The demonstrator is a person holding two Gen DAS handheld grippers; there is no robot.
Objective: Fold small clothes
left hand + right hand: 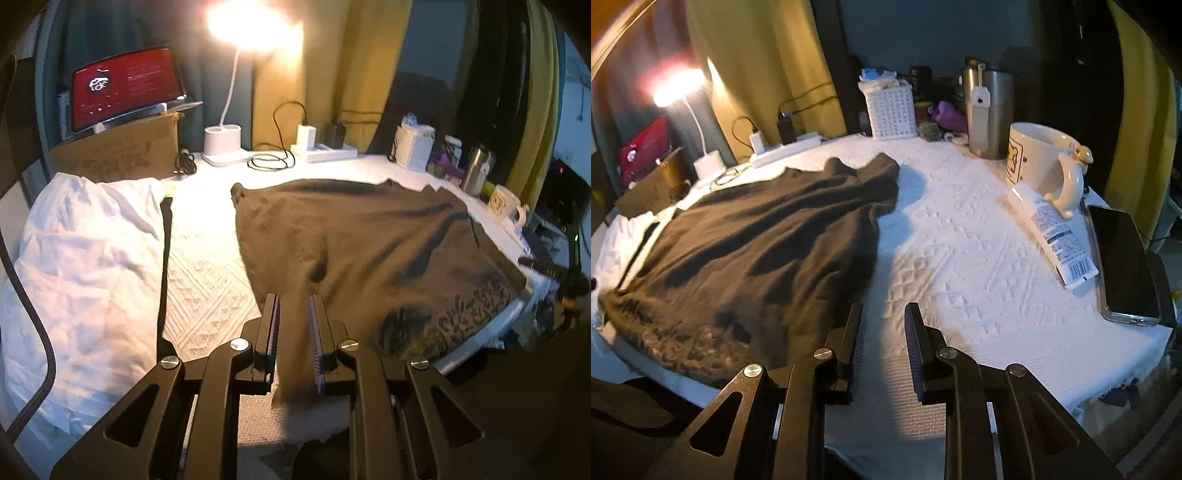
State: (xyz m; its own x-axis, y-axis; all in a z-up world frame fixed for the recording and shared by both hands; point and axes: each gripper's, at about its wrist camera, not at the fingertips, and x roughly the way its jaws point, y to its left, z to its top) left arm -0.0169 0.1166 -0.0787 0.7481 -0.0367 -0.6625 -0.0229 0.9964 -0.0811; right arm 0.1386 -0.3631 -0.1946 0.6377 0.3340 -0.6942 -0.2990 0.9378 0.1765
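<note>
Garments: one dark shirt [369,240], pinched by left gripper [294,306]; one white cloth [85,277].

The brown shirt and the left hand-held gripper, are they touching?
Touching. The left wrist view shows a fold of the brown shirt pinched between the two fingers of the left hand-held gripper, the cloth hanging down between them.

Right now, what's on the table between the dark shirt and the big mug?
In the right wrist view, only bare white textured tablecloth lies between the dark shirt and the mug. The tube lies just in front of the mug, toward the camera.
</note>
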